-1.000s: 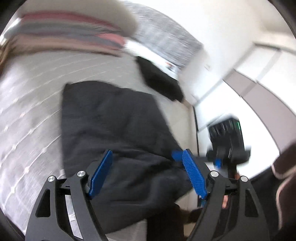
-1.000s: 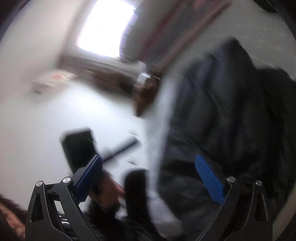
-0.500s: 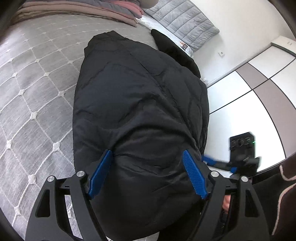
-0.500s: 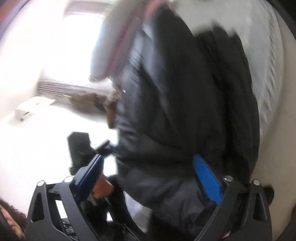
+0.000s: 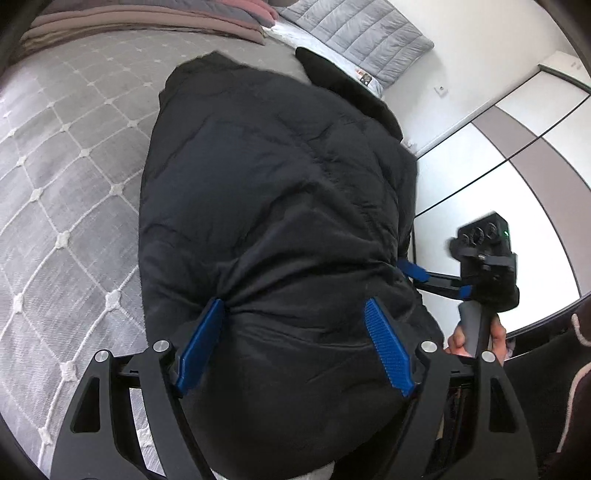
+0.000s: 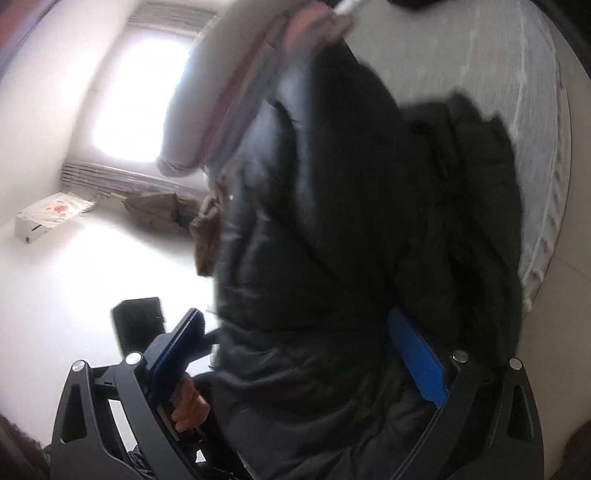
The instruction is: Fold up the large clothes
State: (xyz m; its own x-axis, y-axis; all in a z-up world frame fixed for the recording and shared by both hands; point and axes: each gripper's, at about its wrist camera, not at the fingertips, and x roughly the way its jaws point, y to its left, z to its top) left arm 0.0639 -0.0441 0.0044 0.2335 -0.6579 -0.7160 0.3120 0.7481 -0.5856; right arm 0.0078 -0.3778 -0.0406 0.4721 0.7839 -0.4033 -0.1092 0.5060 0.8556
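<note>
A black puffy jacket (image 5: 277, 184) lies bunched on the grey quilted bed cover (image 5: 66, 184). My left gripper (image 5: 295, 302) is at its near end, jaws wide around a thick bundle. The fabric puckers against the left pad (image 5: 201, 343), so the jaws grip it. My right gripper (image 5: 436, 278) comes in at the jacket's right edge, held by a hand (image 5: 461, 339). In the blurred right wrist view the jacket (image 6: 351, 221) fills the space between the jaws of the right gripper (image 6: 295, 314). One pad (image 6: 417, 362) lies against it, the other (image 6: 177, 354) stands clear.
Folded blankets (image 5: 147, 18) and a grey pillow (image 5: 354, 33) lie at the head of the bed, with another black garment (image 5: 332, 77) beside them. Wardrobe doors (image 5: 498, 166) stand to the right. A box (image 6: 48, 218) and a brown bag (image 6: 155, 210) sit on the floor.
The left view has dropped closer, so the jacket now fills it. The right view has swung from the floor onto the jacket. Neither gripper's jaw width has changed.
</note>
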